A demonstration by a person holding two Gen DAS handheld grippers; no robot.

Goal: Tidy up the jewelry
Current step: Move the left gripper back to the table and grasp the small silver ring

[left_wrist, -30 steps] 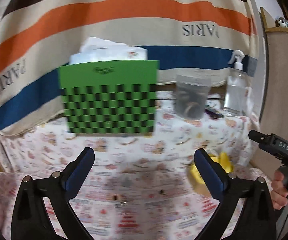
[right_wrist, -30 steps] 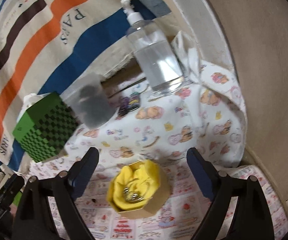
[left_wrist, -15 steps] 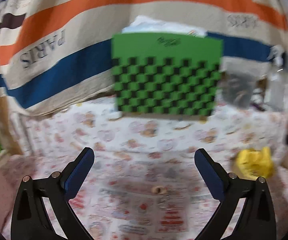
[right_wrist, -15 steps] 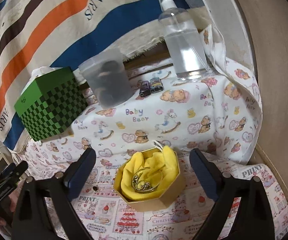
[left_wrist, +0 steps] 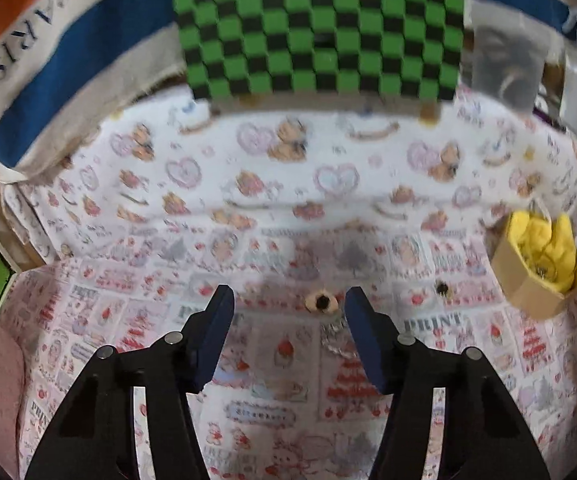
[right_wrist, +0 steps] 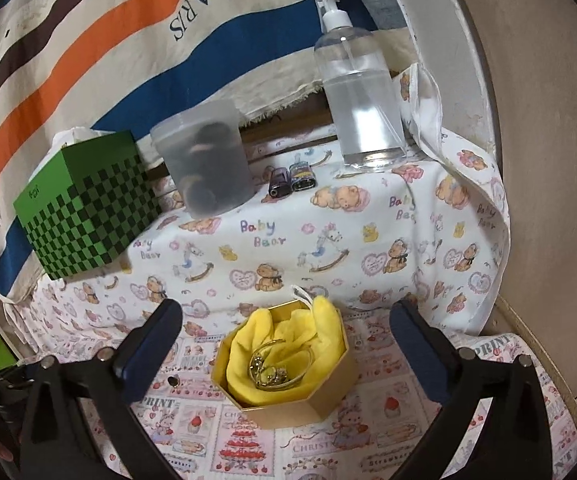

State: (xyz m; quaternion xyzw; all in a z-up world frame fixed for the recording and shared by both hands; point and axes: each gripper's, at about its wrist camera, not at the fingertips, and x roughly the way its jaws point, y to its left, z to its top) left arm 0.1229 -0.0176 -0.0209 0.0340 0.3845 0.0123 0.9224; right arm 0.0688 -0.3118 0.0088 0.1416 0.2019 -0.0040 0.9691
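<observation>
In the left wrist view the left gripper point(left_wrist: 289, 312) hangs over the printed cloth point(left_wrist: 280, 184), jaws partly apart and empty, a small earring point(left_wrist: 322, 302) and a silvery chain point(left_wrist: 334, 340) lying between its fingertips; "PRINT" reads on the cloth, "PARIS" on the striped fabric point(left_wrist: 48, 60), and the gold hexagonal box point(left_wrist: 528, 280) sits far right. The right wrist view alone shows the right gripper point(right_wrist: 286, 344), jaws wide and empty, flanking that box point(right_wrist: 300, 404) with gold jewelry point(right_wrist: 272, 368) on yellow cloth, plus "Baby Bear" lettering, a green checkered box point(right_wrist: 88, 208), a pump bottle point(right_wrist: 360, 92) and a frosted container point(right_wrist: 208, 160).
</observation>
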